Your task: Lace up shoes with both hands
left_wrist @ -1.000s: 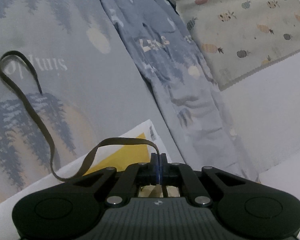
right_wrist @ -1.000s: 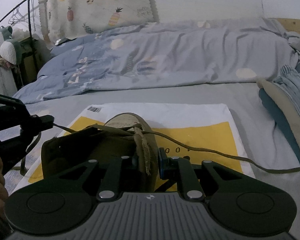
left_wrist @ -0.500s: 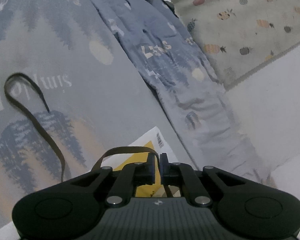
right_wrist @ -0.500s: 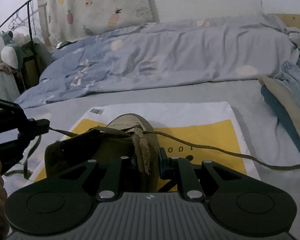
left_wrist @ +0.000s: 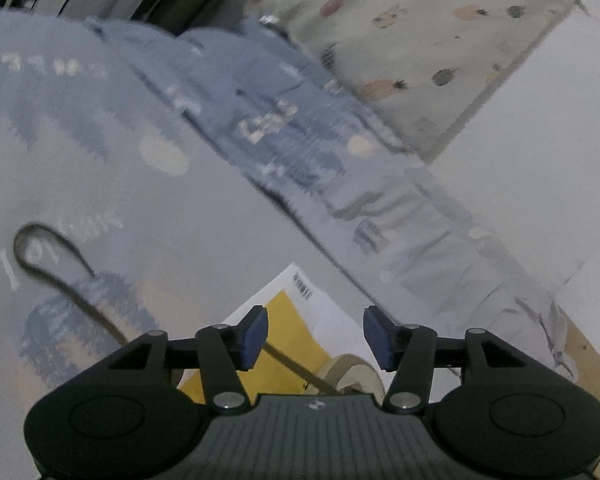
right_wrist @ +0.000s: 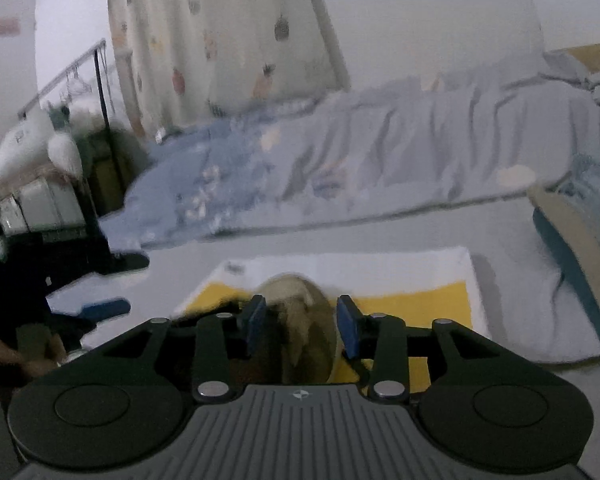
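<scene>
The left gripper (left_wrist: 315, 337) has just been opening; its fingers are released, and the brown lace (left_wrist: 66, 288) trails free across the bed sheet (left_wrist: 204, 220) at left of frame, passing below them toward the shoe (left_wrist: 350, 372) at lower centre. The right gripper (right_wrist: 301, 326) has also just been opening, fingers released either side of the blurred shoe (right_wrist: 300, 312), which sits on a yellow and white mailer bag (right_wrist: 420, 280) on the bed

Wall: plain white (right_wrist: 440, 20)
Curtain: cream, pineapple print (right_wrist: 220, 40), hanging behind the bed
Bed: grey-blue sheet (left_wrist: 220, 240); rumpled blue duvet (right_wrist: 380, 160) along its far edge
Rack: dark metal clothes rail (right_wrist: 100, 92) at the bed's left
Light: dim, cool
</scene>
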Motion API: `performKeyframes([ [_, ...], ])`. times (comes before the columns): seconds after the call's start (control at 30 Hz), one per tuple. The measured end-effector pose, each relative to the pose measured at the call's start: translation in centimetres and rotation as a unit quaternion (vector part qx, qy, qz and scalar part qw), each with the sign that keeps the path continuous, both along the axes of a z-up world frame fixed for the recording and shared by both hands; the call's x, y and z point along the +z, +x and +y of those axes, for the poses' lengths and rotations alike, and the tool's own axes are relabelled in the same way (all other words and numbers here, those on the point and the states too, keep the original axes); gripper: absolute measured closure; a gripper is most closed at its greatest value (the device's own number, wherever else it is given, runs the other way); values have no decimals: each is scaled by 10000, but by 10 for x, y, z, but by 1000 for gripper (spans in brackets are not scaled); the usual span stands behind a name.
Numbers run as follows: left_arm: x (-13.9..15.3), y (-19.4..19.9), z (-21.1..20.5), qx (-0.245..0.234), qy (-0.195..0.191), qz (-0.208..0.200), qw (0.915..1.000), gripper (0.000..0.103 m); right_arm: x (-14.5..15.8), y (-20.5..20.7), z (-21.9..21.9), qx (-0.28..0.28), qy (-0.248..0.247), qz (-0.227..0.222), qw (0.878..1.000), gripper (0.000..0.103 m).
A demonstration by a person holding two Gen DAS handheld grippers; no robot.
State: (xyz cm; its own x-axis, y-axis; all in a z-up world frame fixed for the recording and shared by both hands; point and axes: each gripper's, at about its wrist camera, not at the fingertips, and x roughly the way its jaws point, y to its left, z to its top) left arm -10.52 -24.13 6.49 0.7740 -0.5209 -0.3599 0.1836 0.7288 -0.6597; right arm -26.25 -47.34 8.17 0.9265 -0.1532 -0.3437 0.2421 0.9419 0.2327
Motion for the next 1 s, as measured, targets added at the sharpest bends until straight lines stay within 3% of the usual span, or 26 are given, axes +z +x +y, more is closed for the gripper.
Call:
performKeyframes([
  [0.13, 13, -15, -7, -252, -81, -488, 9985, 50, 20, -32, -33, -284, 283, -946, 9947, 62],
  [0.27, 17, -26, -24, -764, -162, -700, 9945, 47, 25, -58, -95, -975, 913, -1296, 9825, 56],
  [0.4, 16, -34, -40, -1203, -210, -698, 9901, 47, 13, -87, -160, -2005, 1452, -1254, 9607, 56],
  [0.53, 17, -43, -53, -1621, -128, -857, 9830, 47, -4, -121, -212, -2861, 2156, -1245, 9253, 57],
  [0.73, 14, -54, -67, -1975, -11, -890, 9763, 47, -24, -146, -240, -3251, 2980, -1196, 8895, 57],
  [0.83, 11, -58, -71, -2034, 38, -884, 9751, 47, -30, -151, -244, -3407, 3162, -1167, 8777, 57],
  [1.0, 10, -57, -73, -2056, 95, -852, 9749, 47, -34, -157, -248, -3542, 3216, -1008, 8723, 57],
])
